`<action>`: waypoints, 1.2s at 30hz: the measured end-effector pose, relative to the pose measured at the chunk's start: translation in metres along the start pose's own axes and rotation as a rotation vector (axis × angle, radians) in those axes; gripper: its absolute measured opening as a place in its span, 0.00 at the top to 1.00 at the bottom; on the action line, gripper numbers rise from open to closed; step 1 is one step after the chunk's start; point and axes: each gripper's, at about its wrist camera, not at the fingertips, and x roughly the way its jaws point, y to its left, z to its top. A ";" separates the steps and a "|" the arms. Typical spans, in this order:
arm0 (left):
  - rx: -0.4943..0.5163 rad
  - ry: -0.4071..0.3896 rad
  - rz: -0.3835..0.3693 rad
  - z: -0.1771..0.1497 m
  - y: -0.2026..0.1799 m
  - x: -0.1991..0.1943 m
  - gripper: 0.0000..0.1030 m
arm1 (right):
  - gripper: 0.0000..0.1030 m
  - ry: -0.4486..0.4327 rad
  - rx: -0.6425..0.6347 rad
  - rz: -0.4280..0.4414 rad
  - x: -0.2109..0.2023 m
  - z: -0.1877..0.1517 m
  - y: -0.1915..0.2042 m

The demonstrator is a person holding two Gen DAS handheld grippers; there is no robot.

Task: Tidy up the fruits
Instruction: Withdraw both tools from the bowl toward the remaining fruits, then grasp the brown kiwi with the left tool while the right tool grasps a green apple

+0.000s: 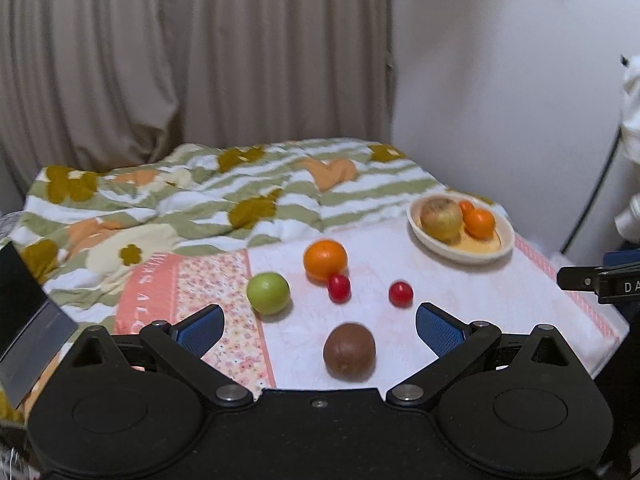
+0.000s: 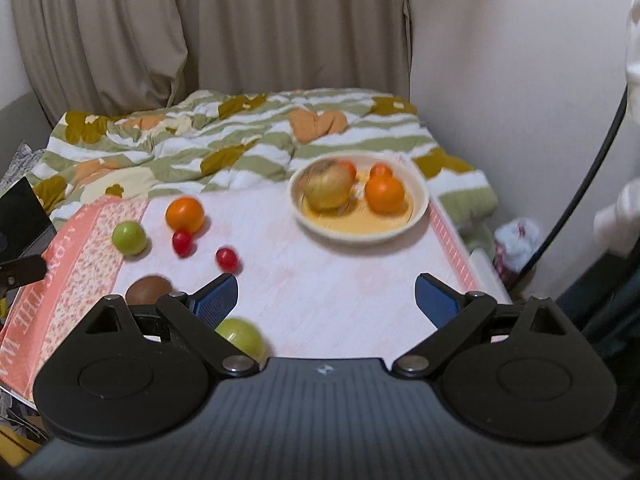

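Both my tongs are released and carry nothing. My left tongs (image 1: pixel 319 326) hover low over the cloth (image 1: pixel 400 320), jaws spread wide, and the brown kiwi (image 1: pixel 349 352) lies just in front, between the fingers but not touched. My right tongs (image 2: pixel 326 298) hover over a bare part of the cloth, pointing toward the bowl (image 2: pixel 420 216). A second green fruit (image 2: pixel 242 336) lies close under its left finger.

I judge the task less than half done. The bowl holds an apple (image 2: pixel 327 190) and some small oranges (image 2: pixel 385 196). On the cloth remain the kiwi, a green fruit (image 1: pixel 268 293), an orange (image 1: pixel 325 260) and two red tomatoes (image 1: pixel 339 288), the nearer one touching the orange.
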 end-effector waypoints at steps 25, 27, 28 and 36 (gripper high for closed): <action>0.173 0.205 -0.192 -0.030 -0.011 0.133 0.28 | 0.00 0.110 -0.035 0.039 0.081 -0.054 0.053; 0.172 0.221 -0.195 -0.031 -0.012 0.139 0.33 | 0.00 0.113 -0.040 0.043 0.086 -0.054 0.053; 0.171 0.228 -0.195 -0.031 -0.012 0.141 0.39 | 0.00 0.115 -0.042 0.045 0.089 -0.054 0.053; 0.160 0.232 -0.191 -0.032 -0.014 0.142 0.45 | 0.05 0.129 -0.053 0.078 0.099 -0.056 0.052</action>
